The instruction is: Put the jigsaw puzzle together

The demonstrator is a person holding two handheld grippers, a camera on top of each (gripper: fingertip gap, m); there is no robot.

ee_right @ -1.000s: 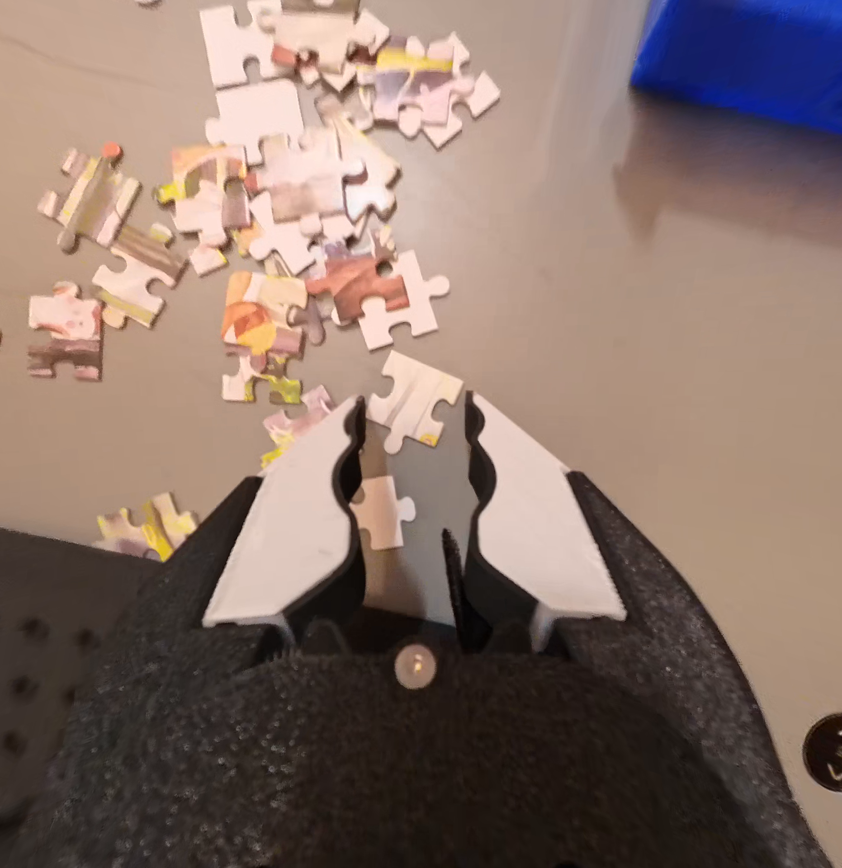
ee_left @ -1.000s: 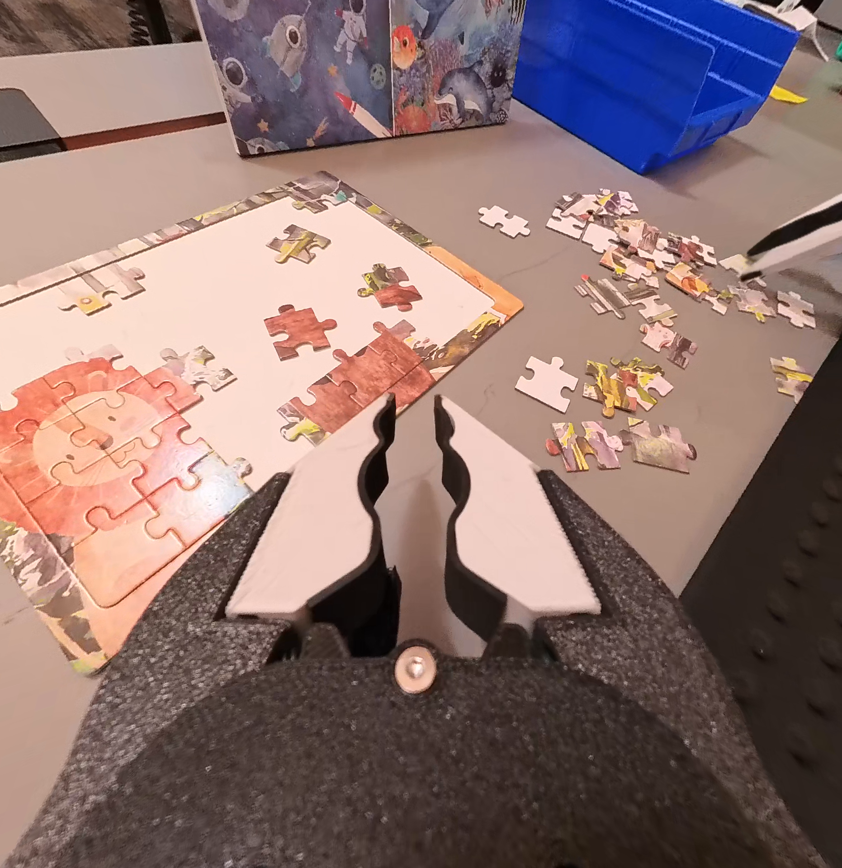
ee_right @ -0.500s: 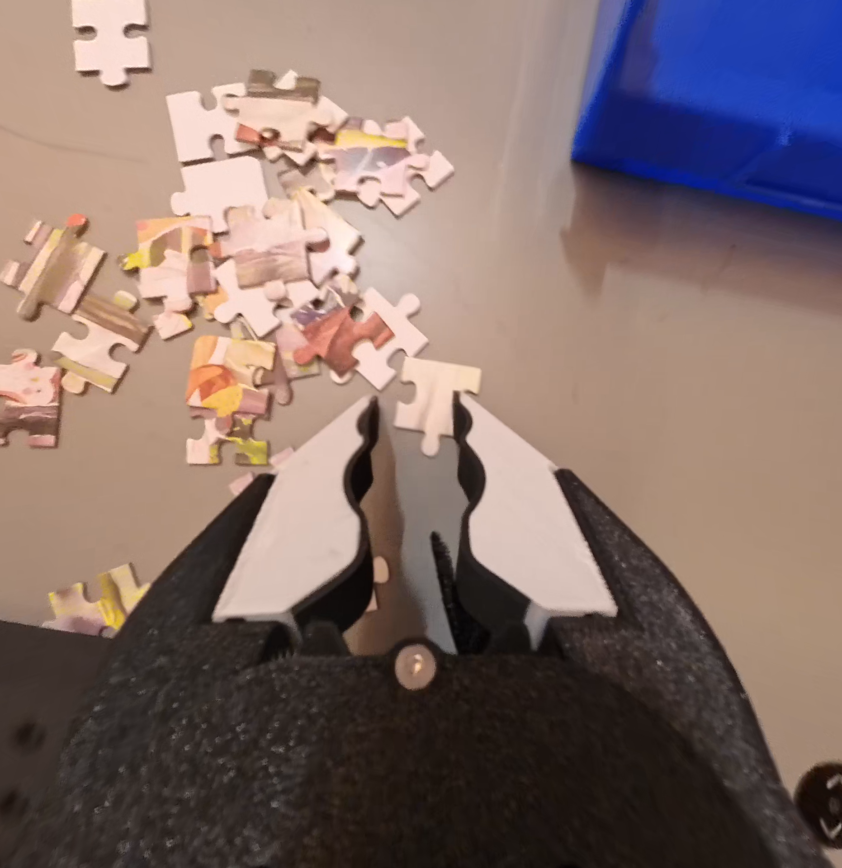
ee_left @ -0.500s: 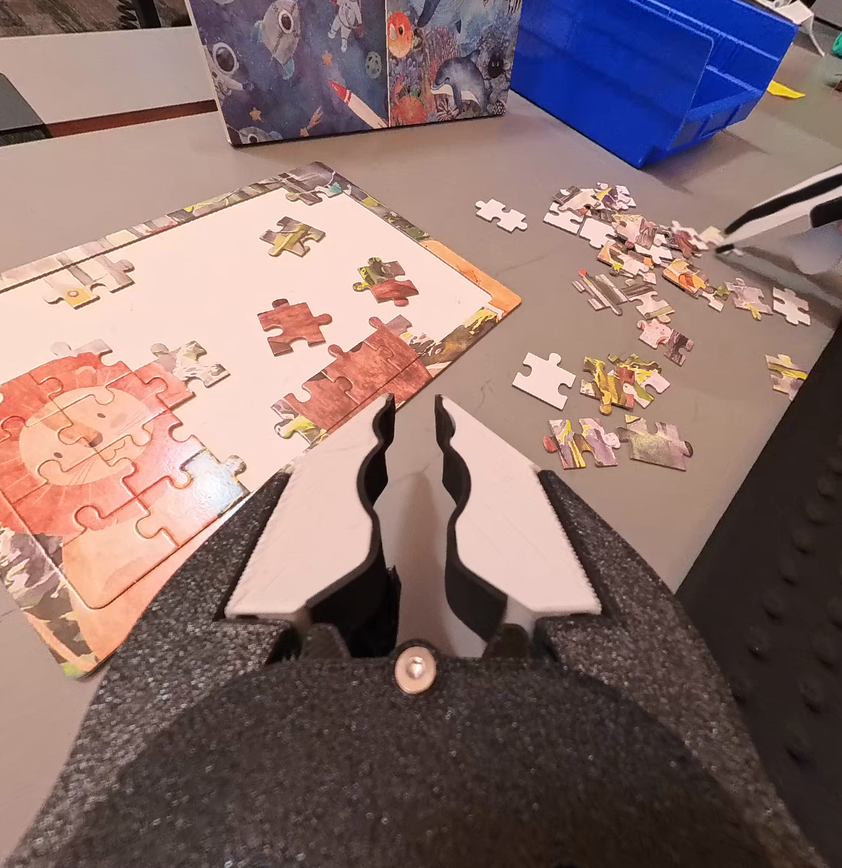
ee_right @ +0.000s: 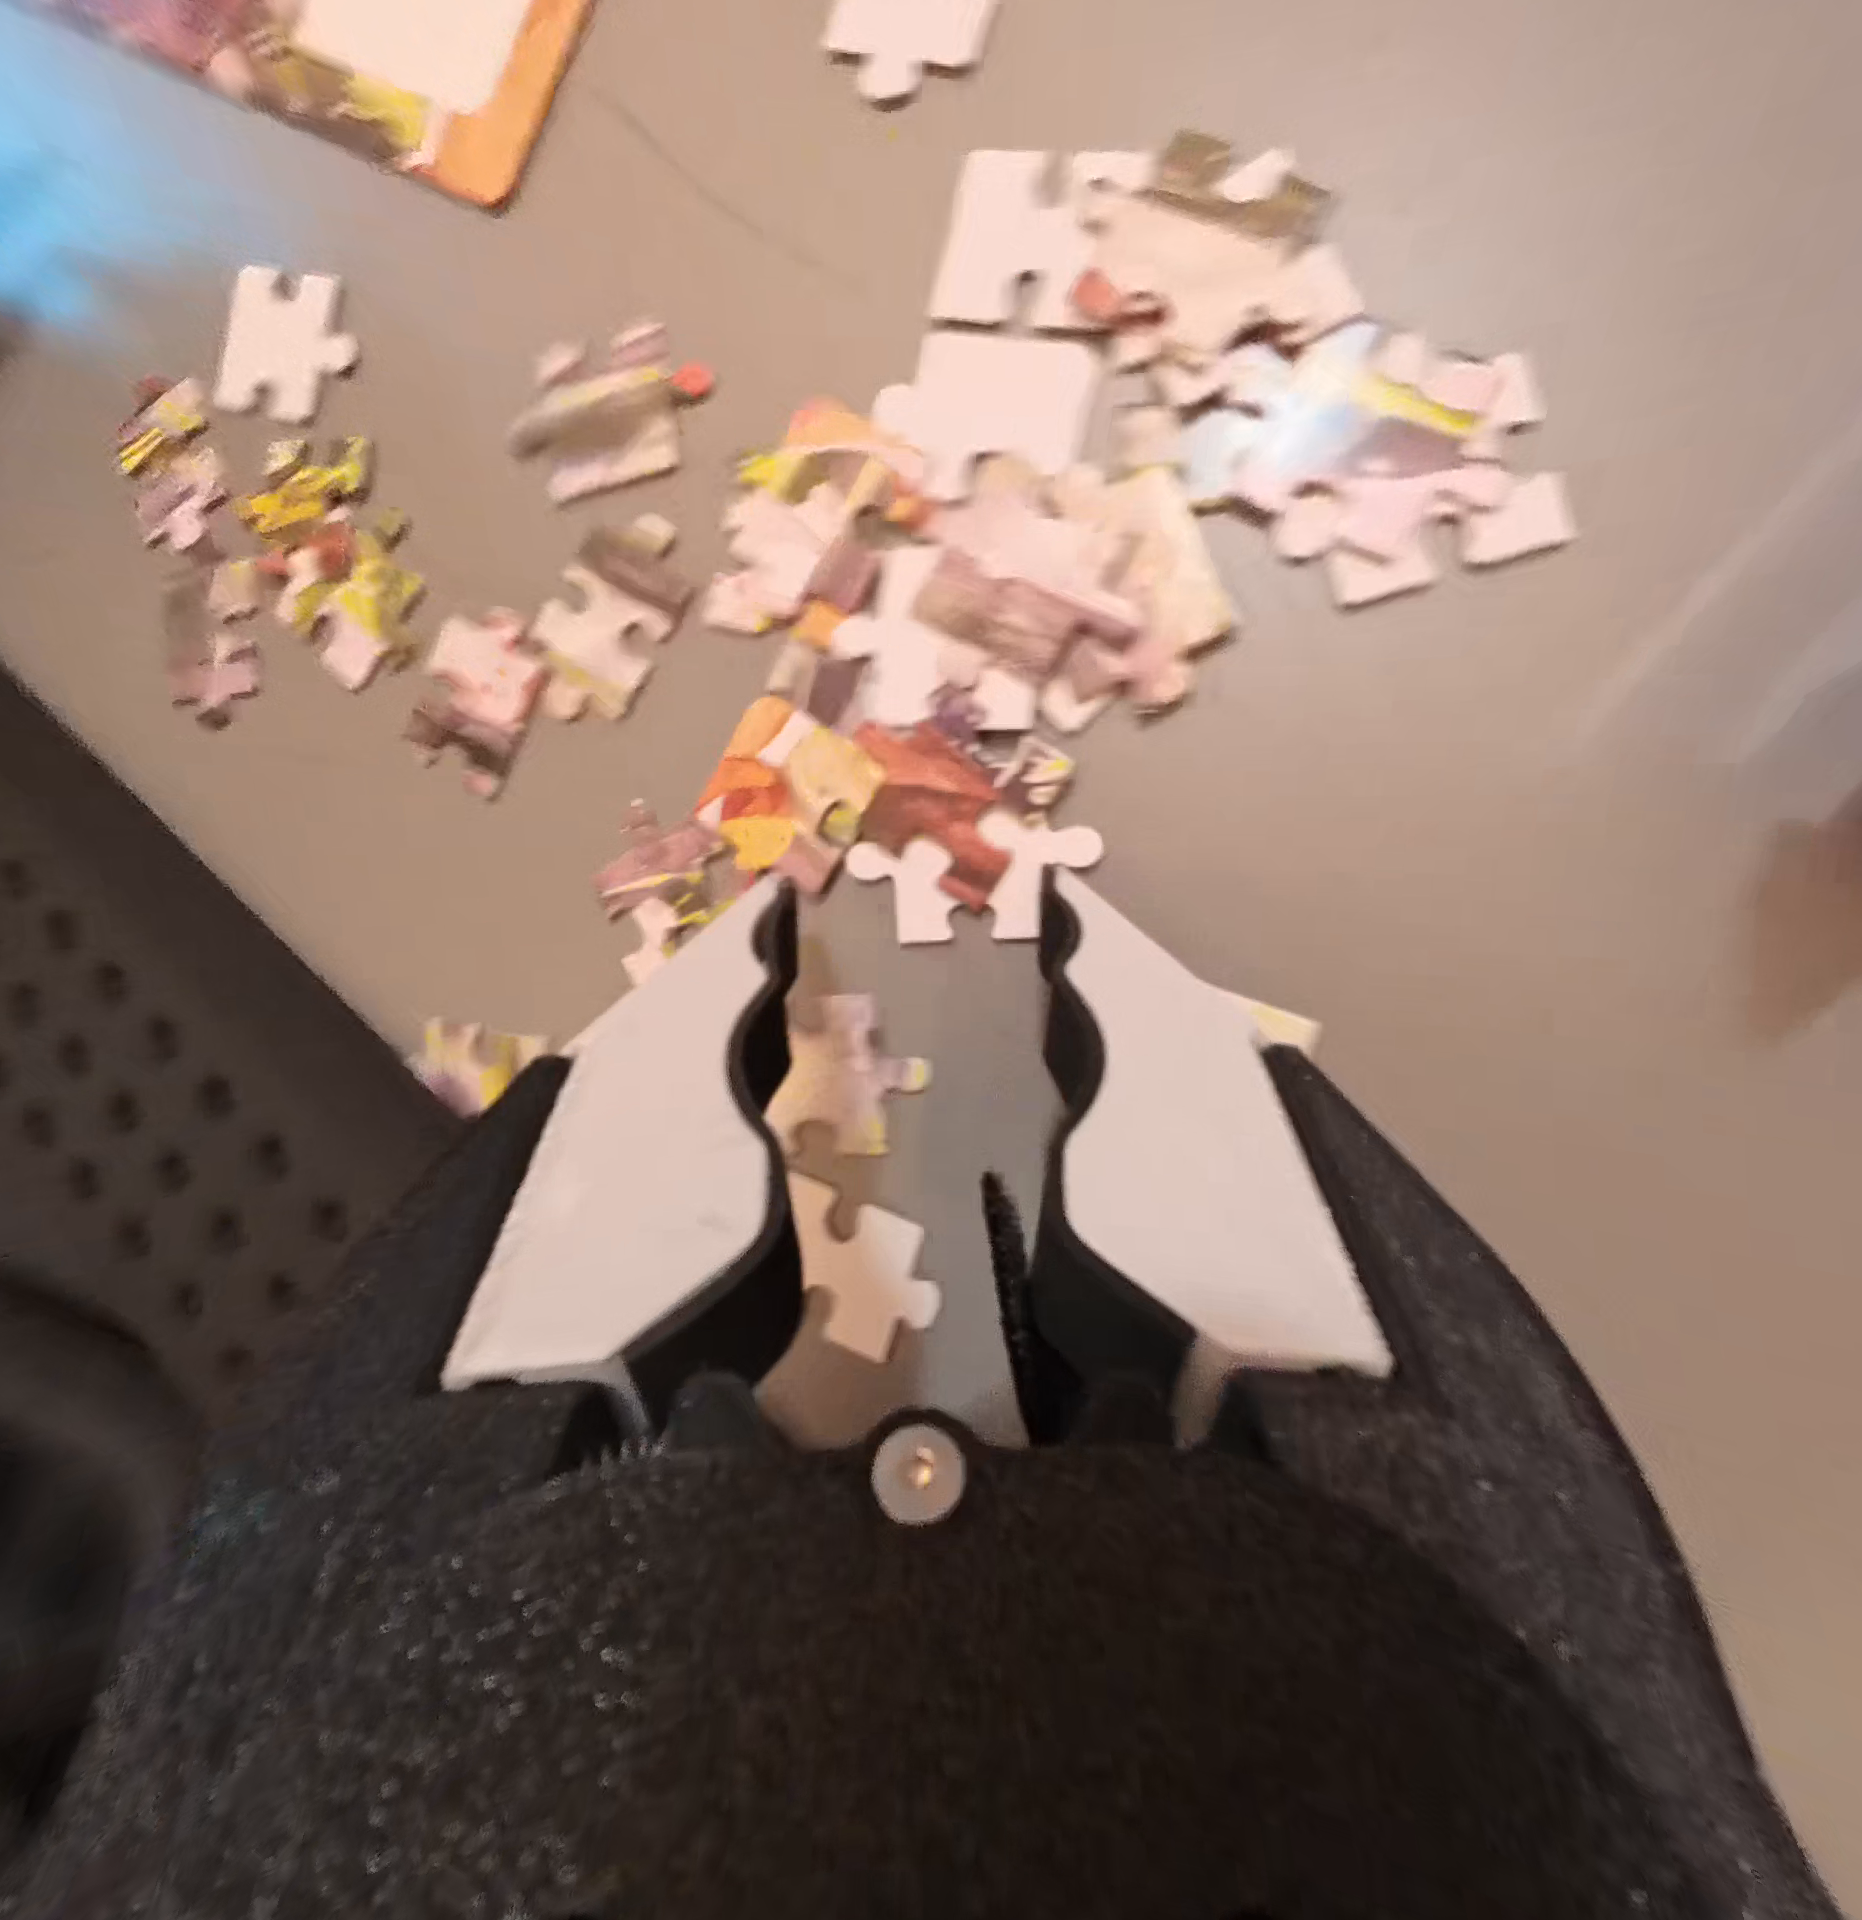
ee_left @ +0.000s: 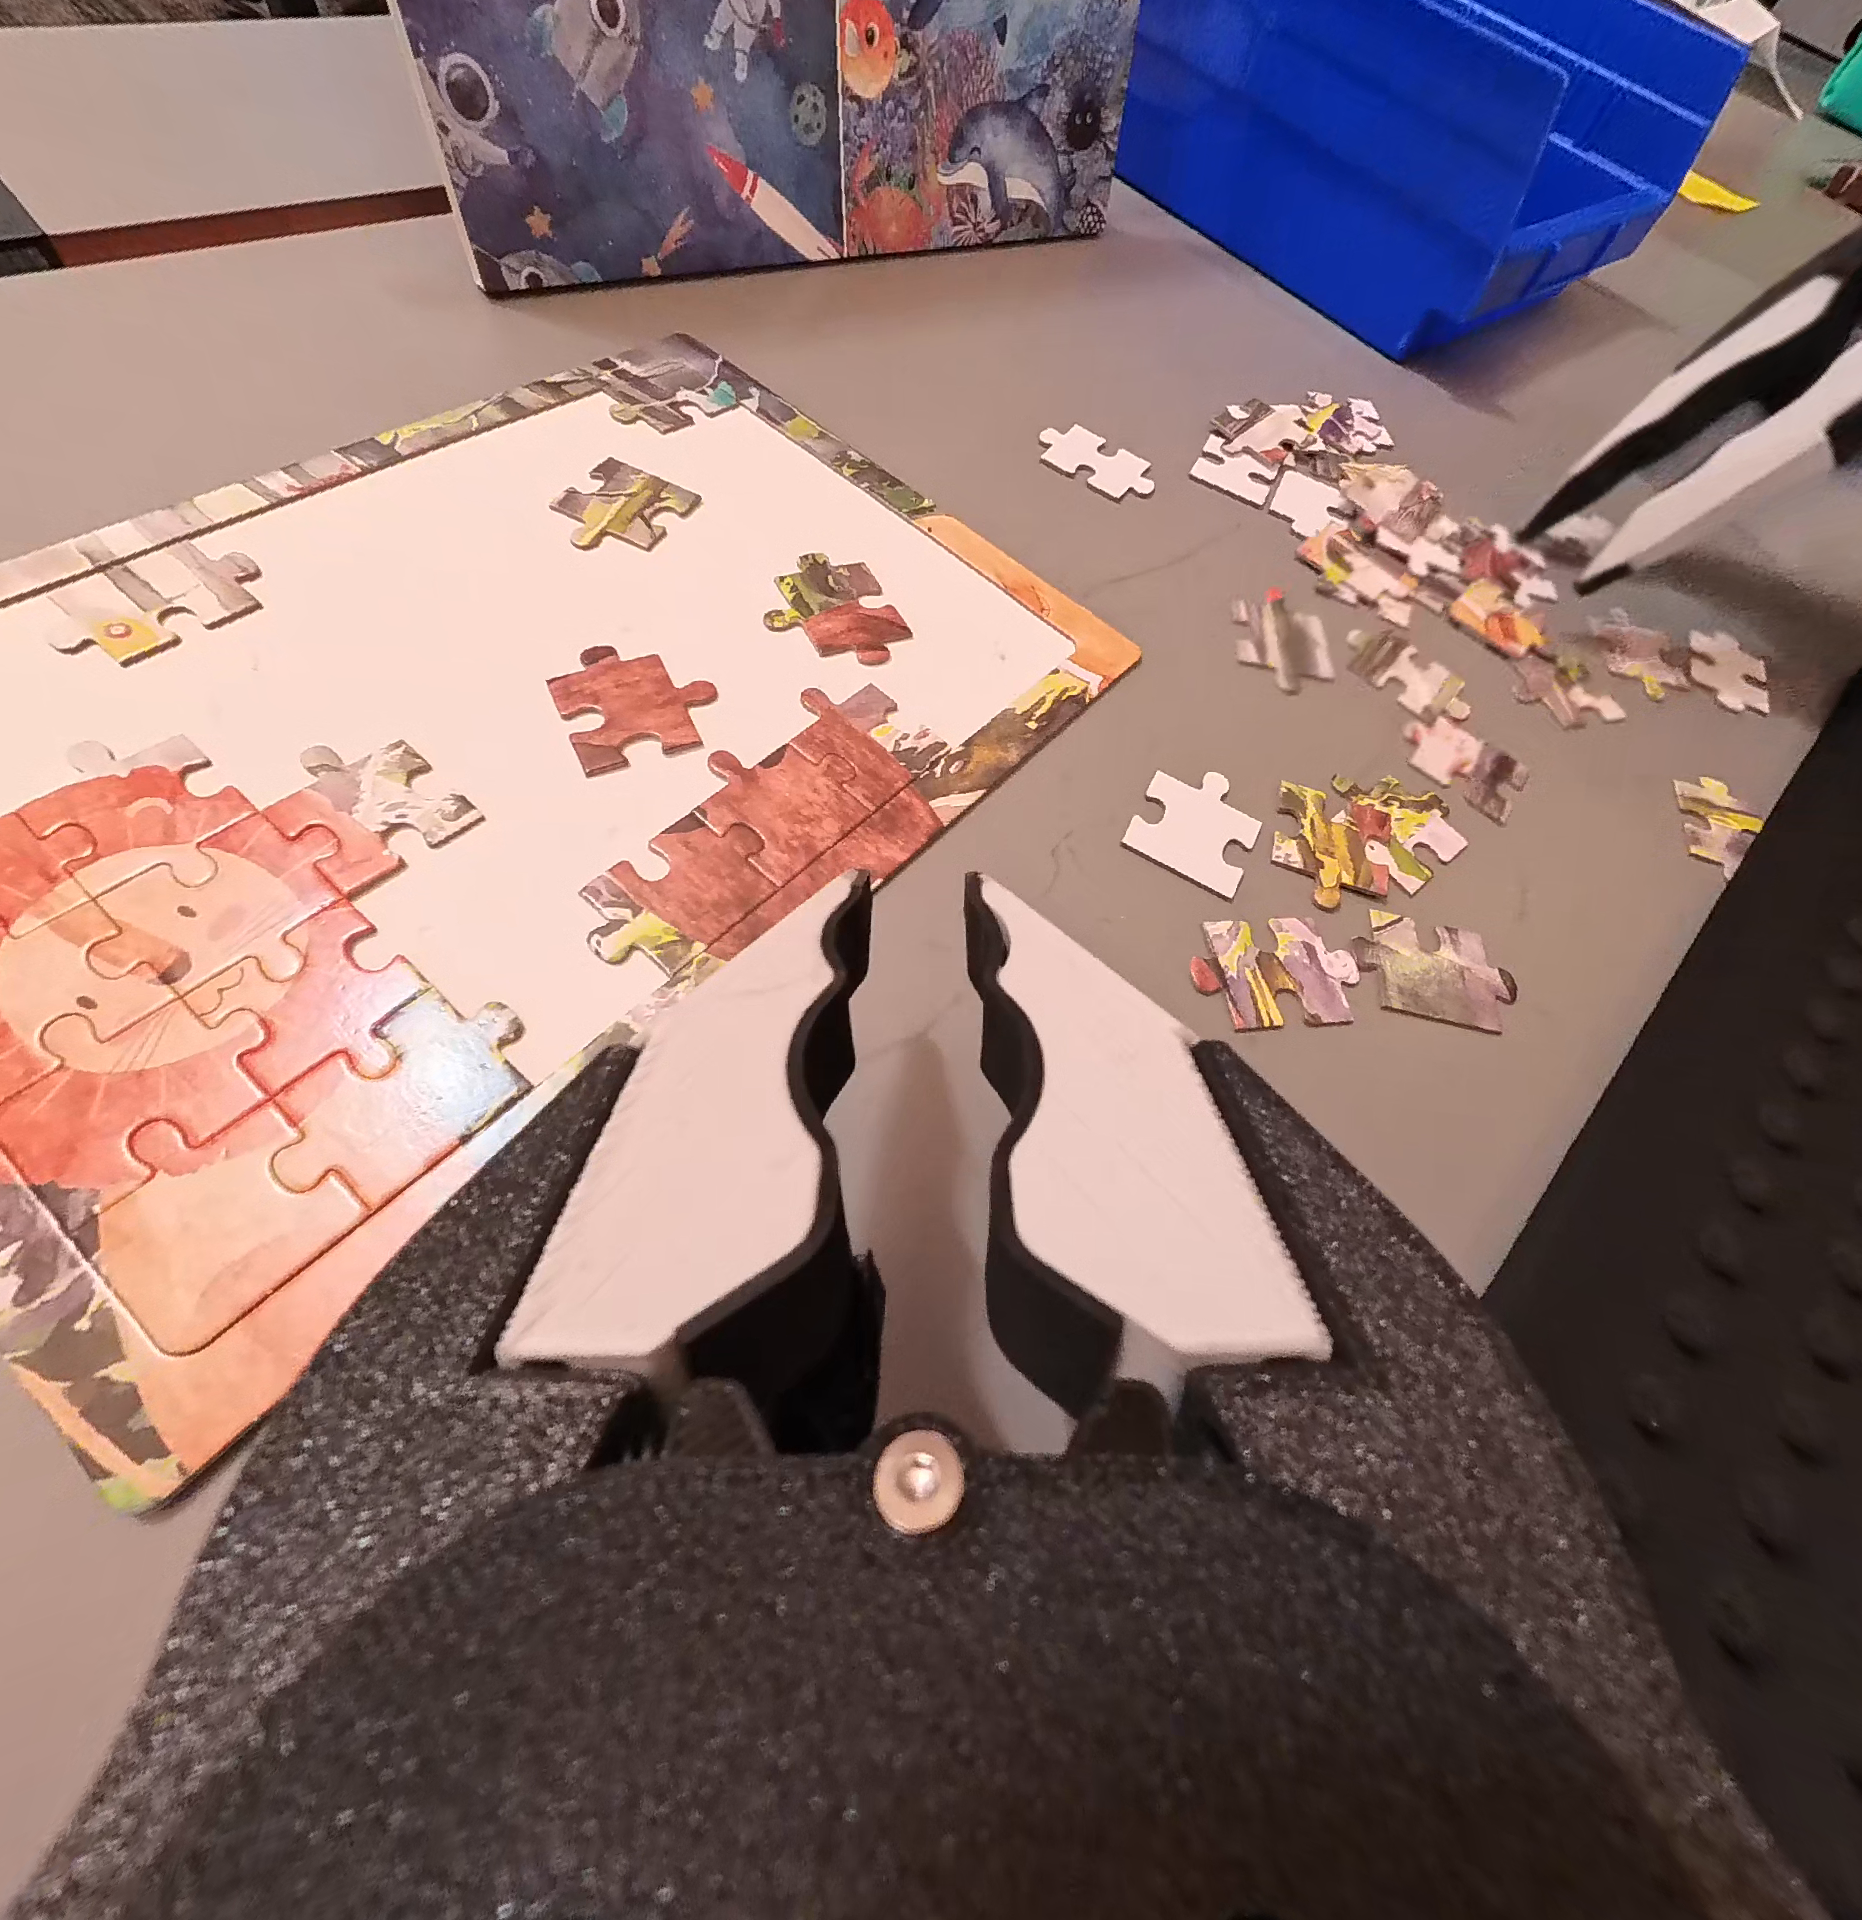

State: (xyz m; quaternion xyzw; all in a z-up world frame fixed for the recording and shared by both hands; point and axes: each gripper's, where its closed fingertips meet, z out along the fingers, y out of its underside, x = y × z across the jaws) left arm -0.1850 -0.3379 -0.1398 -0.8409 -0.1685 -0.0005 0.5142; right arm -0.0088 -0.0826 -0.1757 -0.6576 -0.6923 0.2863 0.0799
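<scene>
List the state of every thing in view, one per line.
Puzzle tray: partly filled, lion section joined.
Loose pieces: scattered on the table, some face down.
Left gripper: open, empty.
Right gripper: open over the pile.
Blue bin: open-fronted.

A grey table (ee_left: 1322, 1164) fills most of the frame under warm light. A blue plastic bin (ee_left: 1426, 156) sits upper right, a black perforated mat (ee_left: 1737, 1195) lower right, and another pale table (ee_left: 179, 114) upper left.

Your left wrist view was bright and sharp with bowed wide-angle edges, while your right wrist view was motion-blurred throughout.
</scene>
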